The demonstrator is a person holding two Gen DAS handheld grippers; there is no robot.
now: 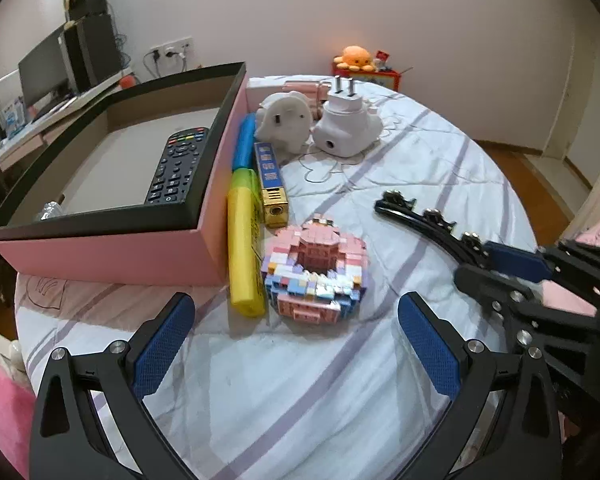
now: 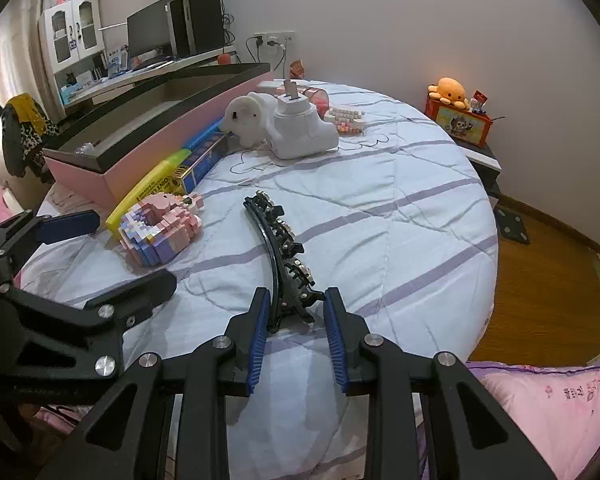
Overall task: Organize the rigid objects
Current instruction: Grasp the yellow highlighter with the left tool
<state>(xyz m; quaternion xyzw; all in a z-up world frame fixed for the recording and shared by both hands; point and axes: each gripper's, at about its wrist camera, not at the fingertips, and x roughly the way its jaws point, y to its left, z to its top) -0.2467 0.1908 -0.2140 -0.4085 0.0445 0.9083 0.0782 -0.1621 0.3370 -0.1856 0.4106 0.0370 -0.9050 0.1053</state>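
Note:
My right gripper (image 2: 297,296) is shut on the near end of a black, stone-studded hair clip (image 2: 278,236), which curves away over the striped bedsheet. In the left wrist view, that gripper (image 1: 476,260) and the clip (image 1: 420,216) sit at the right. My left gripper (image 1: 296,320) stands wide open just short of a pastel brick-built ring (image 1: 316,268), holding nothing. The pink box (image 1: 100,256) with a black rim holds a black remote (image 1: 178,168). Beside the box lie a yellow highlighter (image 1: 242,248), a blue highlighter (image 1: 244,140) and a blue-and-gold case (image 1: 270,184).
A white plush toy (image 1: 284,120) and a white plug adapter (image 1: 344,124) stand behind the markers. A small brick piece (image 2: 346,120) lies beyond them. An orange octopus toy (image 2: 450,90) sits on a red box off the bed. Wood floor (image 2: 540,300) lies to the right.

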